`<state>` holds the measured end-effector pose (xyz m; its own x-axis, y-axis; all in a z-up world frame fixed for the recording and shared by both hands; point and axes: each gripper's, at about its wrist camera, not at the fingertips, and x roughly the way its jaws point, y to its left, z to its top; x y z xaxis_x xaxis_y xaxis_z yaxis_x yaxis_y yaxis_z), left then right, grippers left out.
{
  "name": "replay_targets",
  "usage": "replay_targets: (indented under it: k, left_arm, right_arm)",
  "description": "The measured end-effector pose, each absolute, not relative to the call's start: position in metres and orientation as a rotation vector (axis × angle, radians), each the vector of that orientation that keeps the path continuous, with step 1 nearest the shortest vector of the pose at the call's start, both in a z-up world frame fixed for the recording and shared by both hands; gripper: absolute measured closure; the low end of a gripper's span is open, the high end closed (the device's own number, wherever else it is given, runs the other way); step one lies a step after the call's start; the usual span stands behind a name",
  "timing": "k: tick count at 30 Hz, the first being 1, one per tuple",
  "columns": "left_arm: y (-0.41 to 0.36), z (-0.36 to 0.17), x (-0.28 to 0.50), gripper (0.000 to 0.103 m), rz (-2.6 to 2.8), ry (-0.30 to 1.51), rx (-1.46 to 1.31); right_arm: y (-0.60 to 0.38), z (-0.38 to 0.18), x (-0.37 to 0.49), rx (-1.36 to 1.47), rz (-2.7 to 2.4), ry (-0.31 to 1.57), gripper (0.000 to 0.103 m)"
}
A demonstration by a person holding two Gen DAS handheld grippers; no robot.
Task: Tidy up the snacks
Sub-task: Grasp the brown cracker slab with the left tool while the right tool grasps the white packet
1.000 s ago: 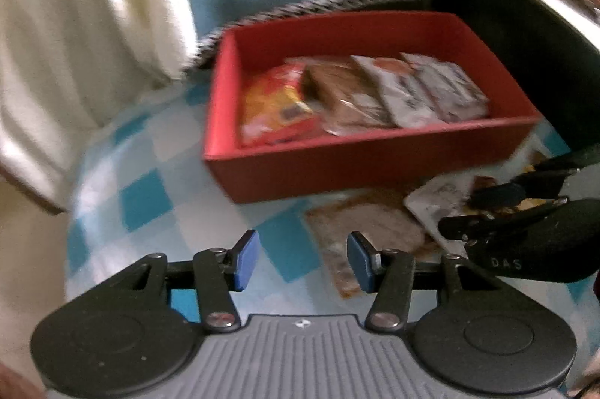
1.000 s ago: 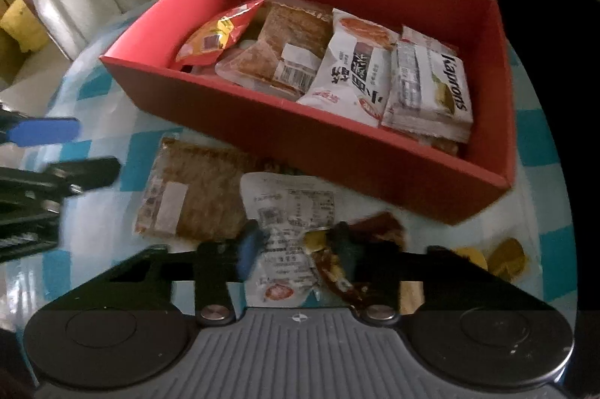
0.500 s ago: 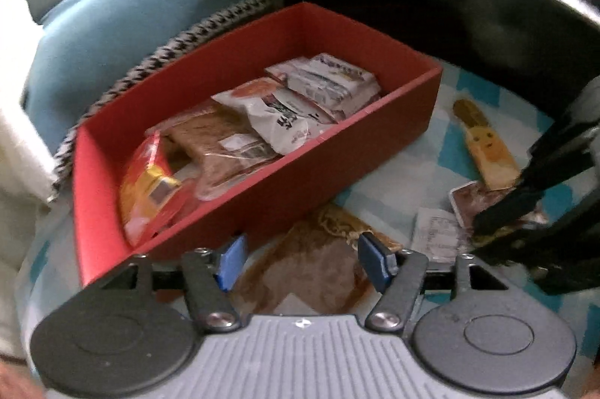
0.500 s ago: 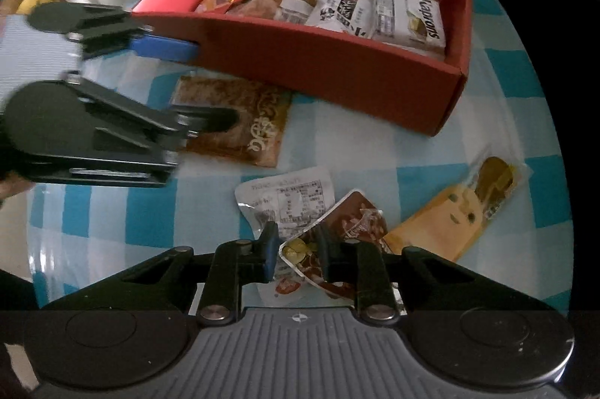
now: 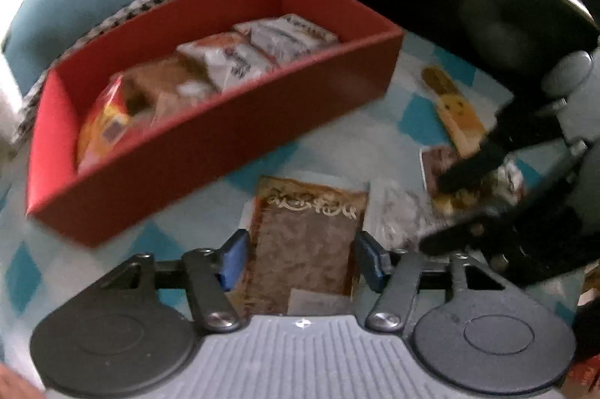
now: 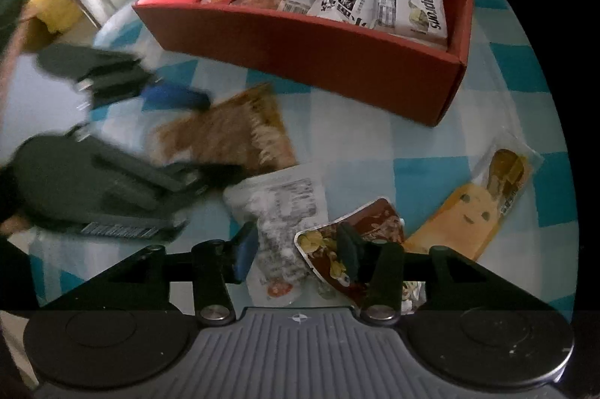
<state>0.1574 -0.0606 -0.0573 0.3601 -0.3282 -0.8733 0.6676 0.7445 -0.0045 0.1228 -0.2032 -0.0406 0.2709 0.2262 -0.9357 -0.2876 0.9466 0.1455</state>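
Red box [image 5: 210, 151]: left wrist view; upright on checked tablecloth [image 5: 157, 237], several packets already in a row inside; near wall between the loose snacks and the interior.
Brown packet [image 5: 307, 234]: flat on the cloth just in front of the box, lengthwise between the fingers of the left gripper [image 5: 302, 260].
Left jaws: apart, just been closing; one blue pad beside each long edge of the packet; no firm press visible.
Left risk: flat film liable to buckle or slip out of an edge pinch; low carry liable to snag on the box wall.
Picture quality: motion blur; contact uncertain.
White packet [image 6: 277, 207]: right wrist view; crumpled on the cloth between the fingers of the right gripper [image 6: 296, 252], overlapping a dark red packet [image 6: 360, 226].
Right jaws: apart, just been opening; nothing clamped.
Right risk: closure here liable to take two packets at once, or only a corner, with one dropped short of the box.
Yellow packet [image 6: 472, 207]: well apart to the right, outside the box.
Clearance: left gripper near the white packet; knock between the two tools possible.
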Motion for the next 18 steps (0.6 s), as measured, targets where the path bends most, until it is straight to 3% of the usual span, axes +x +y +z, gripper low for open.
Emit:
replay_targets:
  k: [2,5,10,12,18]
  left_arm:
    - [-0.057,-0.053,0.149,0.060,-0.626,1.018,0.373]
    - [-0.058,-0.049,0.152,0.059,-0.575,1.061,0.346]
    - [-0.065,-0.057,0.145,0.029,-0.532,1.010,0.443]
    - [-0.064,-0.061,0.145,0.029,-0.552,1.051,0.460]
    - [-0.063,-0.063,0.144,0.030,-0.569,1.013,0.496]
  right_arm:
    - [-0.198,-0.038,0.119,-0.081,0.347,1.240,0.052]
    - [-0.196,-0.037,0.119,-0.100,0.341,1.242,0.048]
    - [-0.183,-0.044,0.111,-0.215,0.350,1.210,0.040]
    - [-0.181,-0.048,0.108,-0.250,0.353,1.212,0.033]
    - [-0.175,-0.050,0.102,-0.306,0.326,1.196,0.037]
